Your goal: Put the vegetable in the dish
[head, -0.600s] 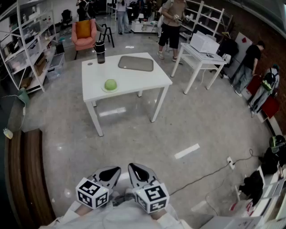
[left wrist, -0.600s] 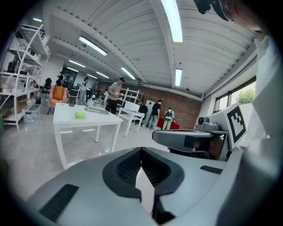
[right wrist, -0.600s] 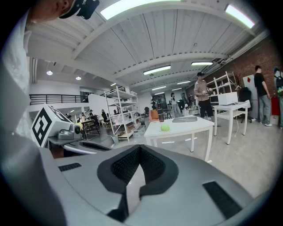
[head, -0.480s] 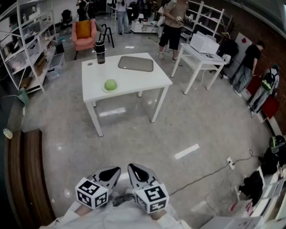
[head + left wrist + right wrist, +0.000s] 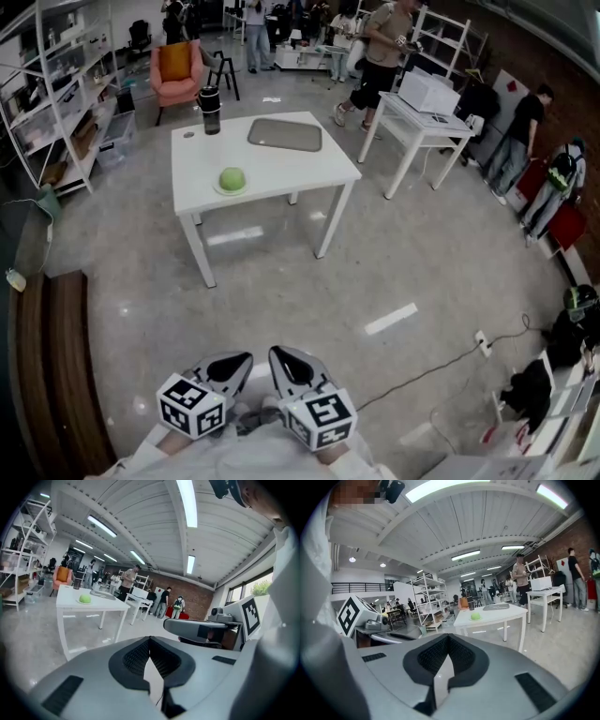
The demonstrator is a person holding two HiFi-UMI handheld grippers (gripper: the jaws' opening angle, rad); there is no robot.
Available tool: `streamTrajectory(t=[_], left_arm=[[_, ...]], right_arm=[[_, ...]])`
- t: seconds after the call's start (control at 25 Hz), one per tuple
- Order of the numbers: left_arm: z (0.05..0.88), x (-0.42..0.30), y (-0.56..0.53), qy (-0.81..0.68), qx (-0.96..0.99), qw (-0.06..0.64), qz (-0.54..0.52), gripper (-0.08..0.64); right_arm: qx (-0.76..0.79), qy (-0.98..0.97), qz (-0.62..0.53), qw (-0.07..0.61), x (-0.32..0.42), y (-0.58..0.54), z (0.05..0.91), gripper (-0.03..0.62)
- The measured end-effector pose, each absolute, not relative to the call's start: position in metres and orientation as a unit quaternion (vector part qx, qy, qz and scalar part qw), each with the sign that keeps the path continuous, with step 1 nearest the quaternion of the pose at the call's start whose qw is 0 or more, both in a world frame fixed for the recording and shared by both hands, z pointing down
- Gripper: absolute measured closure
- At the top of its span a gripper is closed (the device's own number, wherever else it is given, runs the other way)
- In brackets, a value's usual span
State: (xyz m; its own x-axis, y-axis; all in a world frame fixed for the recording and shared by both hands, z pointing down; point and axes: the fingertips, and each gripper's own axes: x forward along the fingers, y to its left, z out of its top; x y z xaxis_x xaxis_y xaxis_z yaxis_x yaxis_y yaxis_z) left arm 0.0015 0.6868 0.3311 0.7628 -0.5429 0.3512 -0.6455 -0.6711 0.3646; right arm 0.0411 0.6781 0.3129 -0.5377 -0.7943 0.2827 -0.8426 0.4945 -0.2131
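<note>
vegetable (image 5: 232, 176): green, round, sits on a pale shallow dish (image 5: 232, 187) on the white desk (image 5: 281, 169), close to the desk's front edge, left of middle. same pair in the right gripper view: vegetable (image 5: 475, 616) near the desk's (image 5: 497, 612) near edge.
grey tray (image 5: 285, 133) lies well apart from it toward the desk's far right; black tumbler (image 5: 210, 110) upright at the far left corner.
bare floor (image 5: 309, 281) runs wide between desk and grippers; white tape strip (image 5: 392, 318) and a cable (image 5: 441, 361) lie right of that stretch. wooden bench (image 5: 56, 366) bounds the left; second white desk (image 5: 422, 117) stands right.
left gripper (image 5: 230, 361) and right gripper (image 5: 286, 358) held low, side by side, far from the desk. both sets of jaws closed tip to tip, nothing between them.
marker cubes (image 5: 192, 403) carry black-and-white square patterns.
</note>
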Motion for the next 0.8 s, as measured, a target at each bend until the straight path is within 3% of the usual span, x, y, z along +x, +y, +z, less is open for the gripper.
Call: streamTrajectory(t=[0.8], left_arm=[[0.339,0.029,0.647,-0.347,0.894,0.266,0.098,0.552]], right_arm=[[0.464,-0.868,0.166,0.062,0.078,0.646,0.314,0.578]])
